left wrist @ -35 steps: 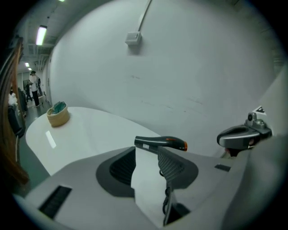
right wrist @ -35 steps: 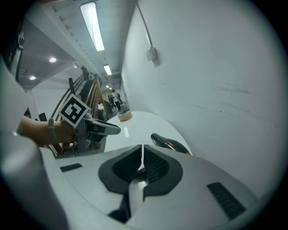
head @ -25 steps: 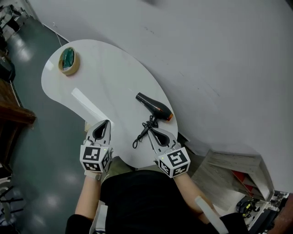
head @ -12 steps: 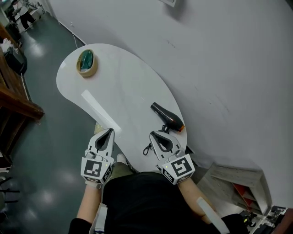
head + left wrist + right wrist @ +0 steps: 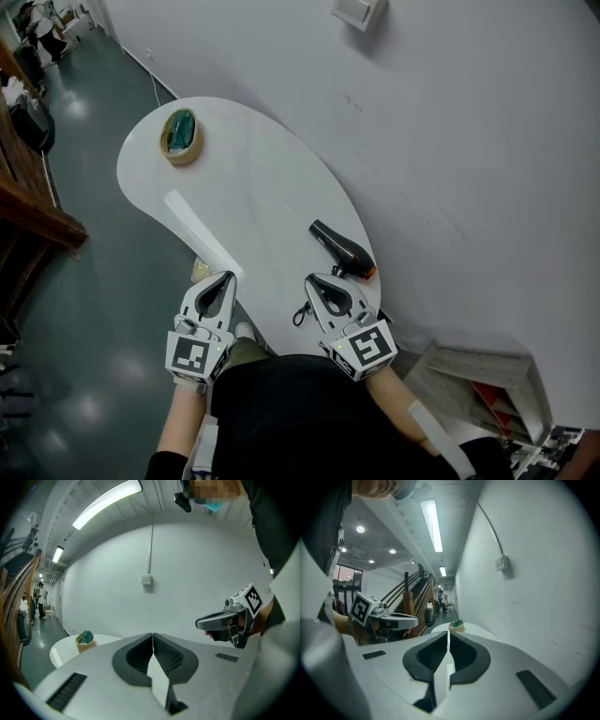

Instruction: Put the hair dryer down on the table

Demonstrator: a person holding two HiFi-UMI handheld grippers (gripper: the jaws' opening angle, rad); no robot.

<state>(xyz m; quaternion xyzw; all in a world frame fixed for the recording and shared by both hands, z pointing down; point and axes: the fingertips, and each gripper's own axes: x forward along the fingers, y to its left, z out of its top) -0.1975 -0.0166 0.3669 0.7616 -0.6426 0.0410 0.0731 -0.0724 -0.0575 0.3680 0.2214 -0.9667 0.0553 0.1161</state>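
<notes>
- The hair dryer (image 5: 341,250) is lying flat on the white table (image 5: 253,178), near the edge that runs along the wall (image 5: 450,141). Neither gripper is touching it.
- Its long axis runs diagonally in the head view. The black nozzle end points up and left towards the middle of the table, and the orange end points down and right towards the table's rim.
- My right gripper (image 5: 315,281) has its jaws pressed together with nothing between them. Its own view shows only the closed pads, with the table beyond.
- My left gripper (image 5: 226,278) is closed and empty in the same way. It sits over the table's near edge, on the far side of the right one from the dryer.
- The relation that matters is that the dryer lies just ahead of the right gripper's tips and off to their right, close but clear of them. The left gripper is well apart from it, so any further handling would fall to the right one.
- The cord (image 5: 301,312) is bunched at the near rim, just beside the right gripper. I judge it the one thing that could snag if that gripper swings across.
- The roll of tape (image 5: 179,136) sits at the far end of the table, well away from all this.
- With the dryer resting on the surface and both grippers free, I judge the put-down complete.
</notes>
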